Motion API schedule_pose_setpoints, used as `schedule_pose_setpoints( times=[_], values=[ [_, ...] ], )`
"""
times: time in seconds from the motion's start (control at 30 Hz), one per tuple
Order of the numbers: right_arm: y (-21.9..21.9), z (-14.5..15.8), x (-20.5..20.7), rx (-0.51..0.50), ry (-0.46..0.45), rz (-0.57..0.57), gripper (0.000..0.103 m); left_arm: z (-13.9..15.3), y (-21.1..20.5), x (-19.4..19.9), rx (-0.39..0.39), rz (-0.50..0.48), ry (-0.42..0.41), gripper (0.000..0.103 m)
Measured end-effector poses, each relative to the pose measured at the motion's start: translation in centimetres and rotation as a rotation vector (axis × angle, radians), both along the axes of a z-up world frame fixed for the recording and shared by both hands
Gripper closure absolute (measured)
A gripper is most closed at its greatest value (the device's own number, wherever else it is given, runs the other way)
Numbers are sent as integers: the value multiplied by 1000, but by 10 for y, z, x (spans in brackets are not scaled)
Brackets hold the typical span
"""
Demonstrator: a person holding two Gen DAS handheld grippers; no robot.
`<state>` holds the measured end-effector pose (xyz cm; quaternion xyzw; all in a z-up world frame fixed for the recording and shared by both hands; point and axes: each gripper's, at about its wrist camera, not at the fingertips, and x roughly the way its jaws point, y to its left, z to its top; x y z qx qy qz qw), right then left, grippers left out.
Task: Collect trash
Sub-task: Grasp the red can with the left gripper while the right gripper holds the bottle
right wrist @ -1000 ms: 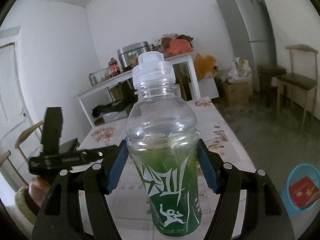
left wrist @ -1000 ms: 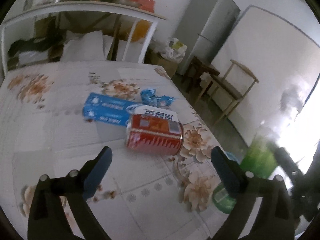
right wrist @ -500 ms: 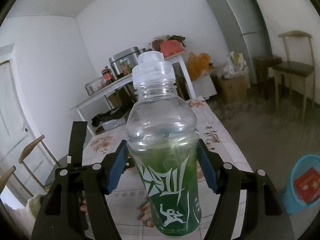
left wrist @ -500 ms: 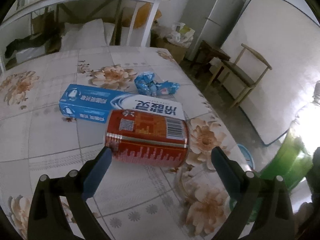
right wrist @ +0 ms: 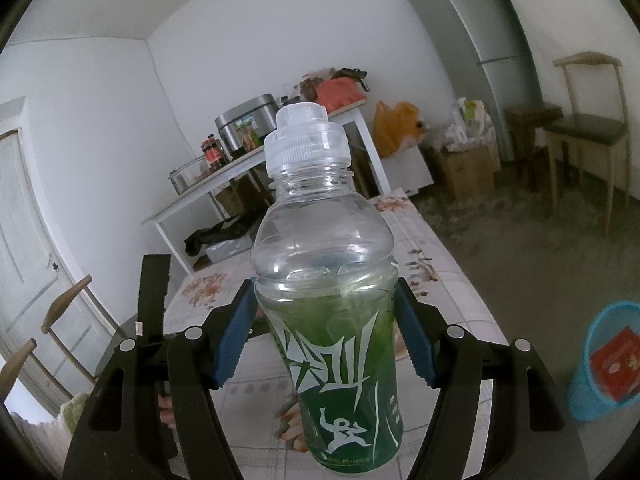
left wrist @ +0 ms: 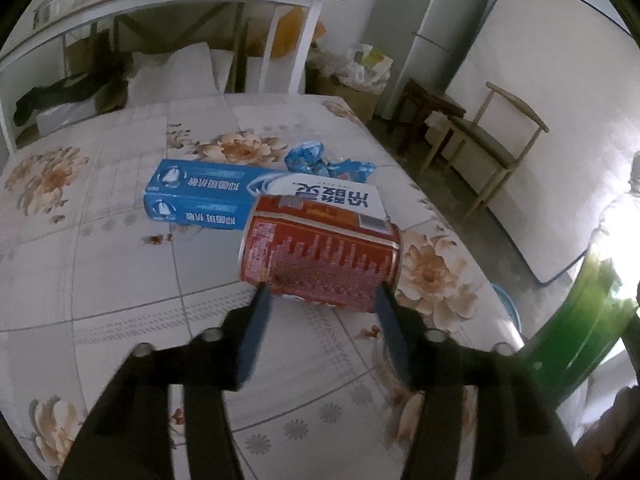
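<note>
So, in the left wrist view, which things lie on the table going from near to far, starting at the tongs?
Left tongs → red can on its side → blue and white toothpaste box → crumpled blue wrapper → far edge of the flowered table.

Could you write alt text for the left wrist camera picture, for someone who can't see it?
The left gripper has just been closing around a red can lying on its side on a flower-patterned table, its fingertips at the can's ends. Behind the can lie a blue toothpaste box and a crumpled blue wrapper.
</note>
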<state>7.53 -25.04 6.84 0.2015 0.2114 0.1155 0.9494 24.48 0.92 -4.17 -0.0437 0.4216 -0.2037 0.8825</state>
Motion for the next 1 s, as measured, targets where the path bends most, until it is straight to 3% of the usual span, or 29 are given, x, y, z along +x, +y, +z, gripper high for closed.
schedule_pose_setpoints(
  times=[0.07, 0.2, 0.27, 0.33, 0.43, 0.67, 0.8, 1.0],
  values=[
    [1, -1, 0, -2, 0, -1, 39, 4, 5, 0, -19, 22, 0, 21],
    [2, -1, 0, 8, 7, 2, 39, 9, 19, 10, -148, 84, 65, 9],
    [2, 0, 0, 5, 8, 7, 39, 10, 28, 21, -241, 120, 103, 9],
    [3, 3, -2, -1, 7, 12, 39, 9, 32, 31, -272, 141, 131, 9],
    [1, 5, -1, -4, 8, 15, 39, 7, 27, 44, -237, 146, 141, 9],
    [-4, 5, 3, 0, 16, 16, 39, 12, 2, 53, -169, 43, 115, 6],
    [-5, 5, 3, -1, 20, 18, 39, 5, -11, 56, -87, 25, 124, 6],
    [-6, 5, 6, 2, 25, 18, 39, -2, -29, 47, 58, -21, 71, 6]
  ],
)
